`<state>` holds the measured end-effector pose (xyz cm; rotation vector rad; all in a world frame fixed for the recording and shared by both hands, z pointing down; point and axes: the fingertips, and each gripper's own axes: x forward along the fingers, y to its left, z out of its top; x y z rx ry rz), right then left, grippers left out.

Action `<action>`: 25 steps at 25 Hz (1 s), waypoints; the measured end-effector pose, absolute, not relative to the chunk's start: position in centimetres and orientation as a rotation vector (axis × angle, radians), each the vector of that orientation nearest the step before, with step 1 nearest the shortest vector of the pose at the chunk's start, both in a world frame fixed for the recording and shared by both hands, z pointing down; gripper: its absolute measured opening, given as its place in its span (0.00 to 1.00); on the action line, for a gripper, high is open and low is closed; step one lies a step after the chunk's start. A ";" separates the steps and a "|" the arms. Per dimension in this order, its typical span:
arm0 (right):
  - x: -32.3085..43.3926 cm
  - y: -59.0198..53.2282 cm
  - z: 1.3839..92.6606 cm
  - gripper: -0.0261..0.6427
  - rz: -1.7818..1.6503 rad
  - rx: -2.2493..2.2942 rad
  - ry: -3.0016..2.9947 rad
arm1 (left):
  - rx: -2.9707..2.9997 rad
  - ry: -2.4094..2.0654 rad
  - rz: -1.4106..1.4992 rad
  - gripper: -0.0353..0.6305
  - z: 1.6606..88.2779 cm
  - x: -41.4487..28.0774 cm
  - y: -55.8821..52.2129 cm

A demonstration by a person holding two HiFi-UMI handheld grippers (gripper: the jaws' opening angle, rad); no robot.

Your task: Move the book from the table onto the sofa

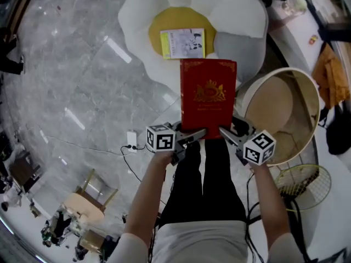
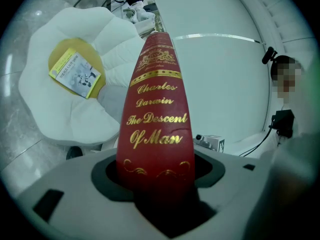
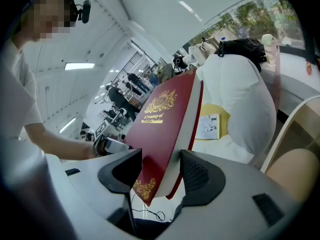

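A red hardback book [image 1: 208, 97] with gold lettering hangs in the air, cover up, in front of the white flower-shaped sofa [image 1: 137, 15]. My left gripper [image 1: 192, 137] is shut on its near left corner, and the spine [image 2: 157, 119] rises from between the jaws of that gripper [image 2: 157, 171]. My right gripper [image 1: 227, 133] is shut on the near right corner. In the right gripper view the book [image 3: 165, 129] stands between the two pads of the gripper [image 3: 160, 171]. A thin yellow booklet [image 1: 182, 43] lies on the sofa's yellow centre, just beyond the book's far edge.
A round table [image 1: 315, 97] with a beige top and a raised white rim stands close on the right. A wire basket [image 1: 304, 185] sits below it. A cable with a plug [image 1: 131, 141] lies on the grey marble floor to the left.
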<state>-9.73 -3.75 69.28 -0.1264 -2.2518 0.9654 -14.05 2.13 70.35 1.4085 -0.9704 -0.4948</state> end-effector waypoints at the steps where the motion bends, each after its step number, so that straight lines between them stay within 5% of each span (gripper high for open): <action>1: -10.0 -4.2 69.6 0.42 0.955 -0.140 -2.242 | 1.403 -0.984 -0.508 0.47 70.5 -14.6 1.6; 25: -20.3 -15.0 76.6 0.39 0.932 -0.219 -2.155 | 1.262 -1.011 -0.644 0.43 79.6 -27.2 -9.0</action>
